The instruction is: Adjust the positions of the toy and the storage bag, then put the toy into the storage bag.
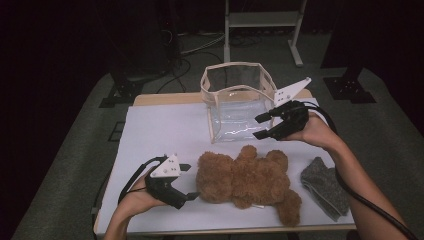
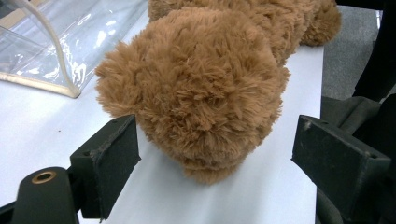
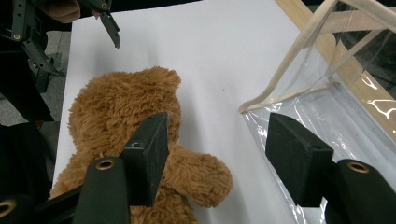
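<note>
A brown plush teddy bear (image 1: 245, 177) lies flat on the white table (image 1: 160, 130), head toward the left. My left gripper (image 1: 191, 181) is open at the bear's head (image 2: 201, 88). In the left gripper view its jaws (image 2: 215, 154) stand one on each side of the head, and the pads do not press the fur. My right gripper (image 1: 257, 127) hangs open and empty above the table, just in front of the right corner of a clear plastic bag (image 1: 235, 100) with beige trim. In the right gripper view its jaws (image 3: 217, 154) frame the gap between the bear (image 3: 116, 116) and the bag (image 3: 336, 107).
A folded grey cloth (image 1: 325, 185) lies at the table's right edge, beside the bear's leg. The bag stands open-topped at the back middle. Bare white surface stretches left of the bag. Dark stands and cables sit on the floor behind the table.
</note>
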Action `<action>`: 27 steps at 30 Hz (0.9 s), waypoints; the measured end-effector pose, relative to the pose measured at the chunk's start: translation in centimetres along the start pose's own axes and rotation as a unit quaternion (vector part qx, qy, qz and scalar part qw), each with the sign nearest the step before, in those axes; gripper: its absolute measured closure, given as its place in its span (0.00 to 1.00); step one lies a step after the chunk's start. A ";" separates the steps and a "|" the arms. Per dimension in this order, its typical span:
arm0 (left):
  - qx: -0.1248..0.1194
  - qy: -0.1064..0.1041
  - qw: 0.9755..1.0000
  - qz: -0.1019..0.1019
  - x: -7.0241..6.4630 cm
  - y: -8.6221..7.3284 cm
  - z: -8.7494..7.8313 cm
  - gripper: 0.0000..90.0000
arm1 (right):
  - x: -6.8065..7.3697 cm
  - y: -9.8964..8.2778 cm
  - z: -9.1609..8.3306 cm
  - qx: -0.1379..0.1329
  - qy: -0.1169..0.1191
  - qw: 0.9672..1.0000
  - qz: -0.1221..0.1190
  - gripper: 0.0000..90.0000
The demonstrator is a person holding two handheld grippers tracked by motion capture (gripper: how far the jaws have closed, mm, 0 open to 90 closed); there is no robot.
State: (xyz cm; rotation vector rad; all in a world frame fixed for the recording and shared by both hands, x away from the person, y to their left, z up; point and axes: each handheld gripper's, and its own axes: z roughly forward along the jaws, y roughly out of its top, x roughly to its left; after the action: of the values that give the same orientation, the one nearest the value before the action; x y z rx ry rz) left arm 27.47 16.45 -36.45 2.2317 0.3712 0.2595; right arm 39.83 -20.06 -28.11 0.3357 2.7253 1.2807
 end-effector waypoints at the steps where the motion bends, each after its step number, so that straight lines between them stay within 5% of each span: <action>1: 0.002 0.000 1.000 0.001 0.0 0.0 0.0 0.14 | 0.0 0.1 0.0 -0.002 0.001 1.000 -0.001 0.42; 27: 0.008 0.001 1.000 -0.002 0.0 -0.1 -0.1 0.13 | -1.1 3.0 1.2 0.015 0.012 1.000 -0.017 0.41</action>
State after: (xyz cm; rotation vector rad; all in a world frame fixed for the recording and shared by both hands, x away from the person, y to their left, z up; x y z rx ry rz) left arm 27.41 16.61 -36.50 2.2459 0.3791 0.2568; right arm 41.58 -17.63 -26.53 0.2776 2.7610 1.2432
